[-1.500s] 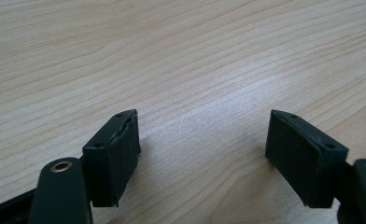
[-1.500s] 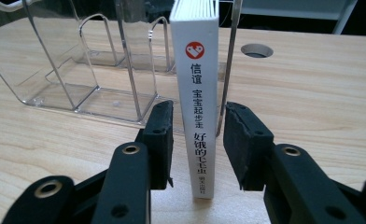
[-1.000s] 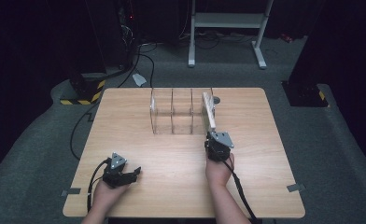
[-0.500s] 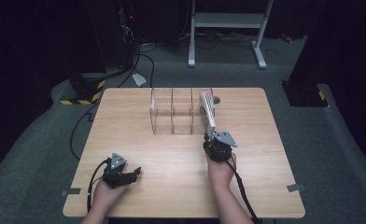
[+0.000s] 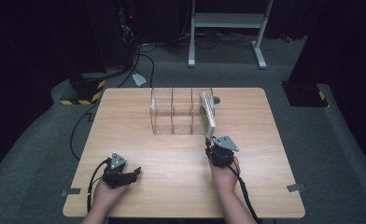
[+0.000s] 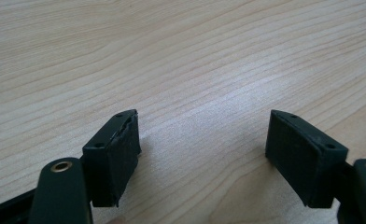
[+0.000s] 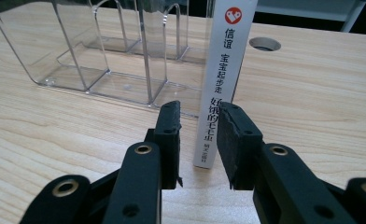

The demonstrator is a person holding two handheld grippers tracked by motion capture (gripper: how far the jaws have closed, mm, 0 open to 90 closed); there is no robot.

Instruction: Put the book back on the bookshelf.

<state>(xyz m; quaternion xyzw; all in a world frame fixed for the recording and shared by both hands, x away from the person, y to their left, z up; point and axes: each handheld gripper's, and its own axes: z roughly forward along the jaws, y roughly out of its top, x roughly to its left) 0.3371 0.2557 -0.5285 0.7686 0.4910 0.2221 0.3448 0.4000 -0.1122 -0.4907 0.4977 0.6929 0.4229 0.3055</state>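
Dark floor and cabling ring a wooden tabletop (image 5: 139,121) where a thin book (image 7: 224,70) stands upright at the clear rack's (image 5: 172,112) right end, near the far edge. Right gripper (image 7: 199,135) straddles its spine, jaws just closing, not yet pinching; left gripper (image 6: 202,154) rests released near the front edge. Light, stiff, tippy: best pinched low across the spine.

High view: you look forward and down from above your side of the bench (image 5: 125,121), far enough back to take in its whole top, the floor around it, and both of your hands at the bottom edge.

Left gripper view: you look along the left hand-held gripper (image 6: 202,154), low and very close to the bench's wood grain.

Right gripper view: you look along the right hand-held gripper (image 7: 197,140), low and near, toward the far edge. It shares the clear divider rack (image 7: 102,51) and the upright book (image 7: 221,79) with the high view.
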